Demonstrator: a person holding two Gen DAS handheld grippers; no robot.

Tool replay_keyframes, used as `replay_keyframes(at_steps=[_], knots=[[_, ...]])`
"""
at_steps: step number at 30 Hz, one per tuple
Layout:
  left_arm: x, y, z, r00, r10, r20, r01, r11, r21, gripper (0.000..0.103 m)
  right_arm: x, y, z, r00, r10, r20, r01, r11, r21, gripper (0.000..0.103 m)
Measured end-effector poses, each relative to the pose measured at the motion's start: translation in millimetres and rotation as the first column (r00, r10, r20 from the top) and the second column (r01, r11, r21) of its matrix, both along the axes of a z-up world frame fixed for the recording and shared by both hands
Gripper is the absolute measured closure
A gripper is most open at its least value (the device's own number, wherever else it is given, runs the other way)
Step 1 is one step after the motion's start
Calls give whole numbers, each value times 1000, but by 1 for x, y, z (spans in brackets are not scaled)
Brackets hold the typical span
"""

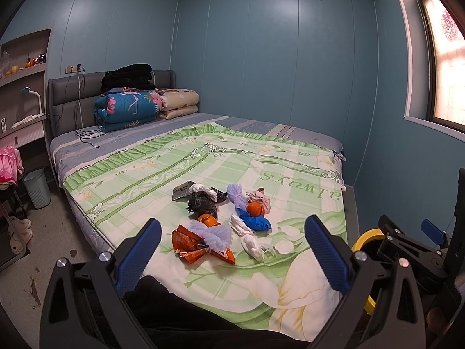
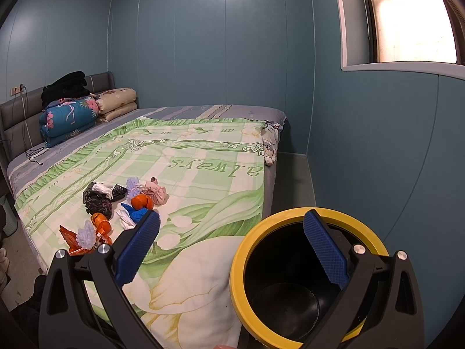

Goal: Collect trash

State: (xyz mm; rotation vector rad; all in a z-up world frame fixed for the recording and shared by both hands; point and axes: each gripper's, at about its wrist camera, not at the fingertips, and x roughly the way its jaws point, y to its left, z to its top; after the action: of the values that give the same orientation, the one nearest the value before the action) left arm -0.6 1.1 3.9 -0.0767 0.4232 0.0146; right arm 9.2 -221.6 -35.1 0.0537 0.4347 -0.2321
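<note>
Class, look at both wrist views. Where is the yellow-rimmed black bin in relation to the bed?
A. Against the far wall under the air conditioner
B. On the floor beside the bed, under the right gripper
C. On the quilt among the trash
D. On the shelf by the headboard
B: the yellow-rimmed black bin stands off the edge of the bed, directly below the open right gripper, and it looks empty inside.
</note>
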Motion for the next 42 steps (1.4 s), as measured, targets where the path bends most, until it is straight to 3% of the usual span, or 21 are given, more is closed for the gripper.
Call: replay_keyframes(at_steps=[38, 41, 42], knots=[[2, 2, 0, 1000, 3, -3, -3, 1000, -8, 8, 4, -3, 1, 1000, -1, 15, 1, 1000, 25, 8], [4, 7, -7, 1000, 17, -15, -17, 1000, -23, 8, 13, -1, 3, 999, 4, 40, -4, 1000, 2, 8], [7, 12, -25, 999, 23, -23, -24, 999, -29, 8, 15, 0, 3, 999, 10, 44, -10, 1000, -6, 8]])
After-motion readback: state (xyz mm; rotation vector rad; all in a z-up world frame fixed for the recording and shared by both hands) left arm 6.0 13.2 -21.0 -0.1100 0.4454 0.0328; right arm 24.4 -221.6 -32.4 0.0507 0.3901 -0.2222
